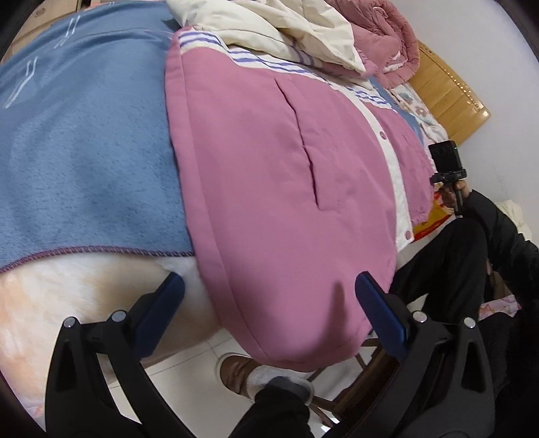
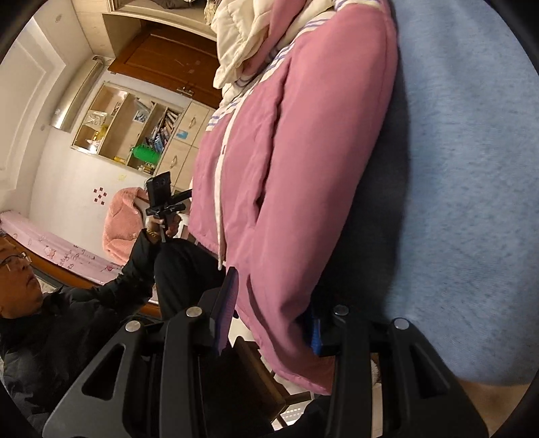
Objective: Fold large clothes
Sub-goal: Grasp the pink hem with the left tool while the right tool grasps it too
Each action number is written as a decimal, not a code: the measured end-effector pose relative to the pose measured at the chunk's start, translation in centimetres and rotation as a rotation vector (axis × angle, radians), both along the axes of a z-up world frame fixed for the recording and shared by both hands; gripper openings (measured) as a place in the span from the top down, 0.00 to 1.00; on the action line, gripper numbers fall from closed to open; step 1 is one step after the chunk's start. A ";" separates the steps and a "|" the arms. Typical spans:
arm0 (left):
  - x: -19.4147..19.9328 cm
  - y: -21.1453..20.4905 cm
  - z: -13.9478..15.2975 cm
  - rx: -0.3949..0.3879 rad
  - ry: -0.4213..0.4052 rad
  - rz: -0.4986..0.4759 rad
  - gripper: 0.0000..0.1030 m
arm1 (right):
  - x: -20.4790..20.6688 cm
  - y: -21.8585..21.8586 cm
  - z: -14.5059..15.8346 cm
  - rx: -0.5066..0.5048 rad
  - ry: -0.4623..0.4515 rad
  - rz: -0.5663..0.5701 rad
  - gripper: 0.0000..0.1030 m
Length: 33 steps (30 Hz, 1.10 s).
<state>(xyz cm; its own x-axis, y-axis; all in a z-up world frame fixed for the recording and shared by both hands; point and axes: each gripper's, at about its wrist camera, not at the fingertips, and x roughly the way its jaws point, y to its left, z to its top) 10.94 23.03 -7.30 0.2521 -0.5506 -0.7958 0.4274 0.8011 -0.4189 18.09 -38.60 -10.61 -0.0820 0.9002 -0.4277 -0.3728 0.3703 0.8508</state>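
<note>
A padded pink jacket (image 1: pixel 269 161) with white and purple stripes and a white snap placket lies on a blue blanket (image 1: pixel 84 141) on the bed, its hem hanging over the near edge. My left gripper (image 1: pixel 269 286) is open wide, just in front of that hem, its blue fingertips (image 1: pixel 173 286) on either side of the lower corner without pressing it. In the right wrist view the jacket (image 2: pixel 296 151) runs away from me, and my right gripper (image 2: pixel 273 316) is shut on a thick fold of its hem. That gripper's far finger is partly hidden behind the fabric.
A cream coat (image 1: pixel 269 30) and a pink quilted garment (image 1: pixel 387 37) are piled at the bed's far end. A person in black (image 2: pixel 67 320) sits beside the bed holding a small camera rig (image 2: pixel 161 198). A slippered foot (image 1: pixel 235 374) and tiled floor lie below the bed edge.
</note>
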 end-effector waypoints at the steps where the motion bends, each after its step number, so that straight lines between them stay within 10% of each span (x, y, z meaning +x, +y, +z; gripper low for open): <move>1: 0.0 -0.2 -0.2 -0.021 0.018 -0.020 0.02 | 0.0 0.1 0.0 0.000 0.002 0.010 0.63; 9: -0.7 -2.1 -1.0 0.017 0.023 -0.068 0.04 | -0.4 0.7 0.6 -0.020 -0.034 0.039 0.66; 11: -0.6 -1.5 -0.8 0.012 0.017 -0.044 0.15 | -0.4 0.7 0.6 -0.033 -0.041 0.036 0.69; 13: -0.5 -0.7 -0.7 0.009 0.017 -0.010 0.46 | -0.5 0.9 0.8 -0.040 -0.048 0.032 0.69; 18: -0.5 0.3 -0.6 -0.045 0.034 -0.001 0.65 | -0.5 1.4 1.2 -0.038 -0.056 0.034 0.69; 27: -1.0 -0.6 0.8 -0.166 0.021 -0.076 0.60 | -0.7 3.0 0.8 -0.035 0.004 0.087 0.57; 30: -0.8 -1.7 0.2 -0.119 0.040 -0.090 0.44 | -1.1 4.0 0.5 -0.068 -0.001 0.120 0.57; 33: -0.8 -2.2 0.2 -0.078 0.028 -0.090 0.48 | -1.3 4.0 0.9 -0.067 -0.026 0.124 0.61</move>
<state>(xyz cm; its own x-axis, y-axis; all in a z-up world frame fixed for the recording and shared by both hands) 10.16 20.79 -7.15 0.1771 -0.6301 -0.7560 0.4831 0.7250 -0.4910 16.80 -34.59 -9.68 -0.1788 0.8532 -0.4900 -0.4411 0.3757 0.8150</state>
